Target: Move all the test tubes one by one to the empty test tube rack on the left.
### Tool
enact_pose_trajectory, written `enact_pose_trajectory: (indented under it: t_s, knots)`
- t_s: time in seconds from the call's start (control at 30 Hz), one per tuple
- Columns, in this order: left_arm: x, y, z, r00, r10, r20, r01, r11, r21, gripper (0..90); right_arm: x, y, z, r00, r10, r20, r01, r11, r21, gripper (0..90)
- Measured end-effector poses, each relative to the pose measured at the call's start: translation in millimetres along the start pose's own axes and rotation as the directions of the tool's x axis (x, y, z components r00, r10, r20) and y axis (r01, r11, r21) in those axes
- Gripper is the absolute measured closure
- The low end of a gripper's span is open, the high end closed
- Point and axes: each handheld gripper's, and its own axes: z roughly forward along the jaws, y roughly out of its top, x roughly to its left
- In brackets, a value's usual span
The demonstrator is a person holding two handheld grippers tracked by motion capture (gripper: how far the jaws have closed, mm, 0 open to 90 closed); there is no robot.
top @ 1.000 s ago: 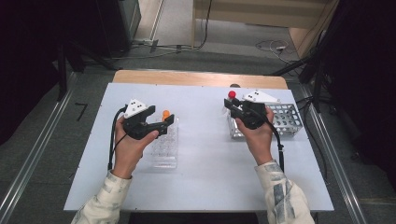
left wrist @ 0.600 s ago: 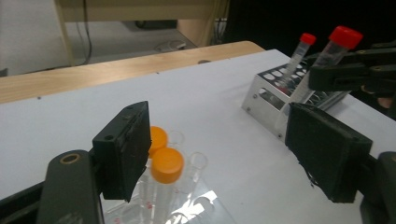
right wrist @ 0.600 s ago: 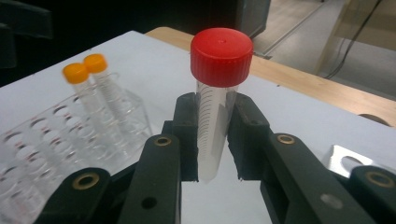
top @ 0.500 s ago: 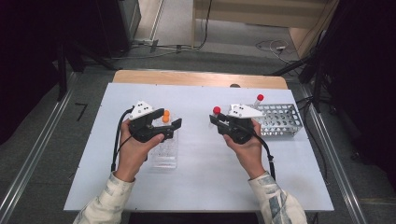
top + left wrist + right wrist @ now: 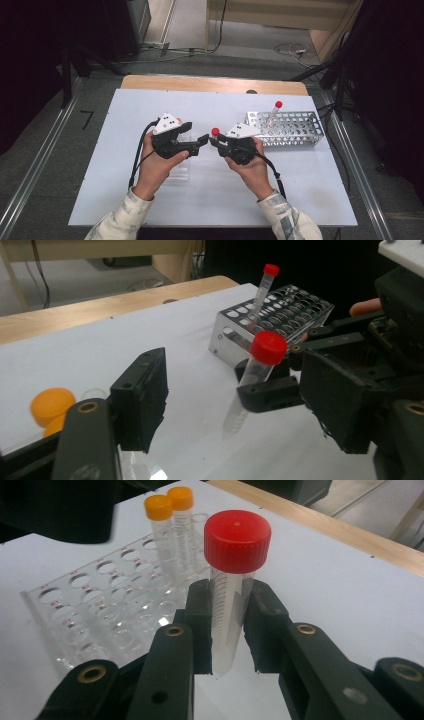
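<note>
While the two hands are brought close together over the middle of the bench (image 5: pixel 300 200), the right claw (image 5: pixel 214 140) is seen clamped on a clear tube with a red cap (image 5: pixel 215 131). In the right gripper view the tube (image 5: pixel 231 605) is held upright between the two black jaws, gripped on its upper body just below the cap, with its lower tip clear of the bench surface. In the left gripper view the same tube (image 5: pixel 255 380) appears slightly tilted and held above the white surface.

The left claw (image 5: pixel 200 142) is pointed toward the right one, the two tips standing near each other but apart. Its jaws are observed spread, with nothing between them, and they have just been closing somewhat. One left pad (image 5: pixel 142 400) is seen in the left gripper view, with the tube well beyond it.

A metal rack (image 5: pixel 295 131) stands toward the right edge of the bench, with a second red-capped tube (image 5: pixel 274 112) leaning in one of its holes at the end nearer the hands. A clear plastic rack (image 5: pixel 90 625) lies on the bench toward the left edge, beneath the left hand in the high view. Two orange-capped tubes (image 5: pixel 167 525) stand side by side in it, at its end farthest from the camera in the right gripper view. Most of its other holes in view are unfilled.
</note>
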Motion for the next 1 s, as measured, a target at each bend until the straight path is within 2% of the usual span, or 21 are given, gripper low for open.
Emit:
enact_pose_trajectory:
  t_s: [0.17, 0.27, 0.47, 0.67, 0.77, 0.8, 1.0]
  knots:
    - [-4.6, -1.4, 6.7, 0.9999, 0.007, 0.011, -0.007, 0.9999, 0.007, 35.1, 9.4, -0.2, 4.4, 0.9996, -0.014, -0.026, 0.014, 1.000, 0.006, 71.9]
    - [-6.2, -2.1, 9.3, 0.9998, 0.008, 0.020, -0.008, 0.9999, 0.010, 41.5, 12.7, 0.2, 4.7, 0.9993, -0.010, -0.037, 0.010, 1.000, 0.005, 72.0]
    - [-9.2, -3.6, 14.7, 0.9994, 0.019, 0.027, -0.019, 0.9997, 0.013, 53.2, 13.9, 2.5, 1.2, 0.9986, -0.003, -0.052, 0.003, 1.000, -0.012, 72.0]
    - [-10.3, -2.9, 15.8, 0.9991, 0.026, 0.032, -0.026, 0.9997, 0.000, 69.3, 13.6, 3.6, -0.8, 0.9986, 0.002, -0.053, -0.003, 1.000, -0.017, 71.9]
    - [-10.0, -2.2, 15.1, 0.9990, 0.031, 0.031, -0.031, 0.9995, -0.005, 70.3, 13.2, 3.7, -1.3, 0.9984, 0.005, -0.057, -0.006, 1.000, -0.018, 71.4]
    - [-9.8, -1.8, 14.5, 0.9990, 0.032, 0.031, -0.032, 0.9995, -0.007, 70.5, 13.3, 3.9, -1.8, 0.9981, 0.010, -0.060, -0.011, 1.000, -0.021, 69.6]
    - [-6.9, 3.2, 6.7, 0.9993, 0.028, 0.025, -0.027, 0.9989, -0.039, 70.6, 9.2, 6.9, -7.0, 0.9920, 0.058, -0.112, -0.063, 0.997, -0.047, 45.6]
